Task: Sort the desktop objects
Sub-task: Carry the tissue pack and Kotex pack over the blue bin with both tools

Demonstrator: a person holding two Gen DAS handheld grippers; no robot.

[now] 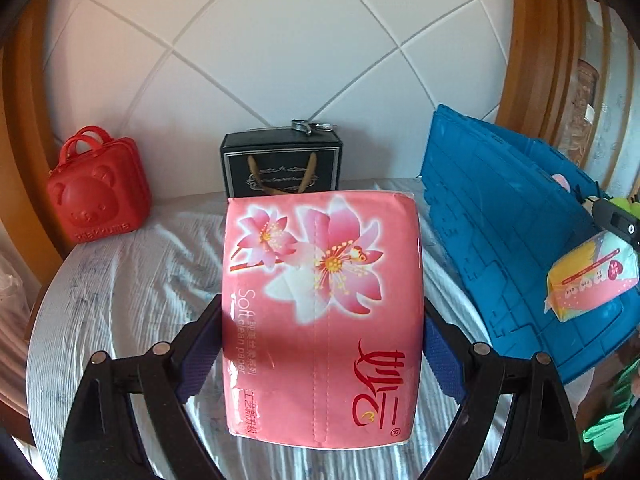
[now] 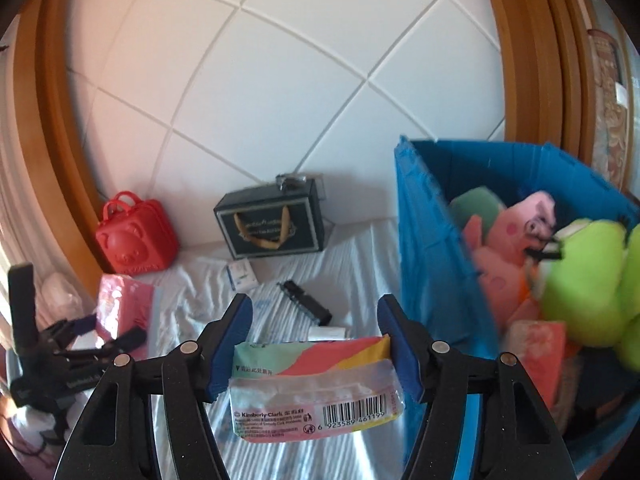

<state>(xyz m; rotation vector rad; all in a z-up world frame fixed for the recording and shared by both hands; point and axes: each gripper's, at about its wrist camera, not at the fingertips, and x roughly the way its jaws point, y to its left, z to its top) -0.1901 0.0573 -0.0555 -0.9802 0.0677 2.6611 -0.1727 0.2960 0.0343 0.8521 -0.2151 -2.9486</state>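
A pink flower-printed tissue pack (image 1: 320,312) sits between the blue pads of my left gripper (image 1: 322,308), which is shut on it above the white cloth. My right gripper (image 2: 314,320) is shut on a small multicoloured tissue pack (image 2: 316,392) with a barcode, held just left of the blue crate (image 2: 432,264). The right wrist view also has the left gripper (image 2: 100,332) with its pink pack (image 2: 124,304) at the far left. At the right edge of the left wrist view, the small pack (image 1: 592,276) hangs in front of the blue crate wall (image 1: 492,216).
The crate holds a pink pig plush (image 2: 516,232), a green plush (image 2: 588,280) and another pink pack (image 2: 536,344). A red bear case (image 2: 134,236) and a black gift box (image 2: 272,220) stand by the tiled wall. A small white box (image 2: 242,274) and a black oblong object (image 2: 306,302) lie on the cloth.
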